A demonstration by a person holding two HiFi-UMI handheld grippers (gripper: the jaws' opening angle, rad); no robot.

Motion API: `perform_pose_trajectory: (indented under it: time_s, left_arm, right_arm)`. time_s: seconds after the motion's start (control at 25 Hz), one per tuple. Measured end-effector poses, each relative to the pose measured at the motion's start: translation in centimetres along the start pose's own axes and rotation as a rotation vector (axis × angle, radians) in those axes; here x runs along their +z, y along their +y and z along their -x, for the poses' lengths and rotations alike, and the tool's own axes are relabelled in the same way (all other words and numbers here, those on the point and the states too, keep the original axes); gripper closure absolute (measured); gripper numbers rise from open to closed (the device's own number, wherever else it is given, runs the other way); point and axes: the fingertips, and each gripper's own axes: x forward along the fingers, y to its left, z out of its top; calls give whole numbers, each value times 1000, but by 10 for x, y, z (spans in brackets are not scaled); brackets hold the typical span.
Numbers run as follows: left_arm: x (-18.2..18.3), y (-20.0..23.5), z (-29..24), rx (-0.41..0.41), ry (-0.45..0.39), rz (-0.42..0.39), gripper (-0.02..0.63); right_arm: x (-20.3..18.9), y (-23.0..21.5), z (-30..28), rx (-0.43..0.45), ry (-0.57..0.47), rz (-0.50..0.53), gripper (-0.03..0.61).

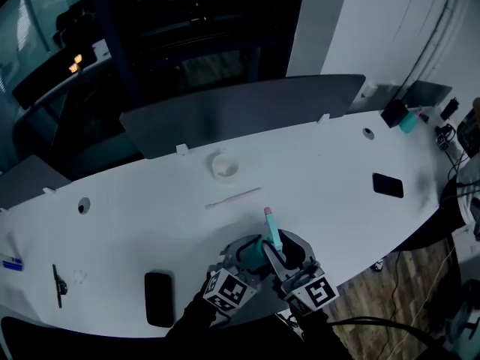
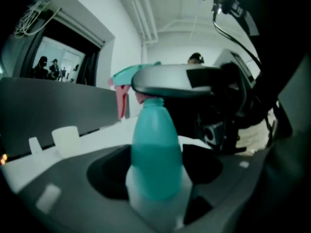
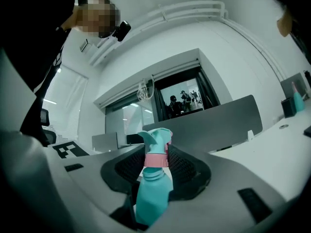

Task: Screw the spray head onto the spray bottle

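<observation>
Left gripper [image 2: 156, 174] clamps the smooth, rounded teal plastic spray bottle [image 2: 156, 142]; just above it, right gripper [image 3: 157, 168], ribbed dark pads, pinches the pink-collared spray head [image 3: 157, 141].

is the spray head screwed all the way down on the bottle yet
No, in the right gripper view the threaded neck of the bottle shows bare just below the spray head.
</observation>
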Motion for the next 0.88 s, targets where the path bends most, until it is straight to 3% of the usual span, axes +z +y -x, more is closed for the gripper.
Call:
perform_pose_trajectory:
  time_s: [0.2,0.88]
  left_arm:
    - [0,0,-1,2,-1,8,279]
    - [0,-3,-2,5,-18,22,279]
  right_arm:
    - [1,6,-1,36,-2,25,440]
    - [-2,5,9,-31,-40,80,440]
